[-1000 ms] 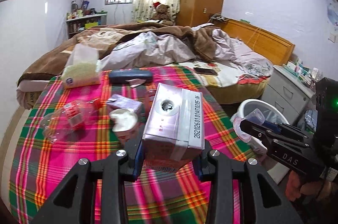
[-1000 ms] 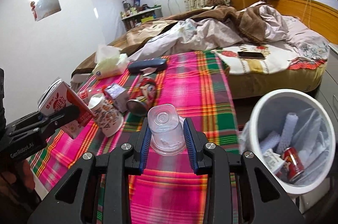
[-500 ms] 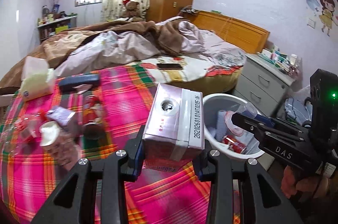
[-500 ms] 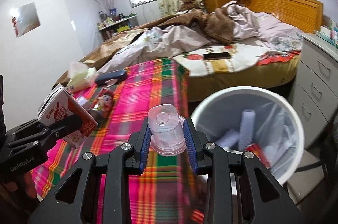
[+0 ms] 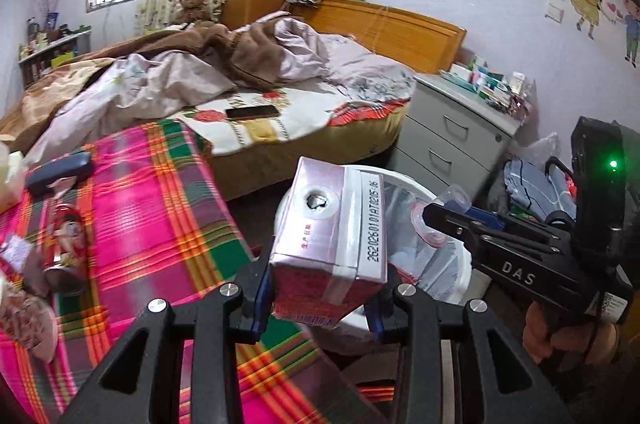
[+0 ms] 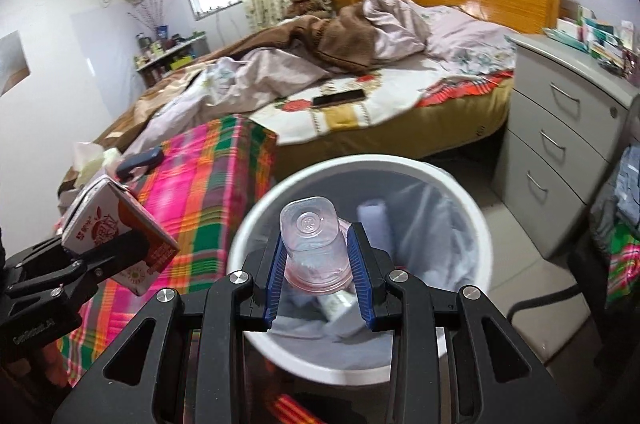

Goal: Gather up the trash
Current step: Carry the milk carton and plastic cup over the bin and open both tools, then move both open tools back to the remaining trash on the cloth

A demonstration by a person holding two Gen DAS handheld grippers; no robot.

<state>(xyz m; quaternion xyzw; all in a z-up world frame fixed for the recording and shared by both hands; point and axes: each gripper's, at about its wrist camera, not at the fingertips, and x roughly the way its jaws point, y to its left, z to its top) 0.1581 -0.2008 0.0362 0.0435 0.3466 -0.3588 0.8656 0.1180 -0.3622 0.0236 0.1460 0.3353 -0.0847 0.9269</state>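
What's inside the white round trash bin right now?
The white round trash bin holds a clear liner bag, a pale paper roll and a whitish carton. The clear plastic cup in the right tool covers the rest.

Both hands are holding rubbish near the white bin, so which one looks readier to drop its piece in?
Probably the right gripper: its clear plastic cup appears above the white bin opening. The left gripper's carton seems nearer the rim.
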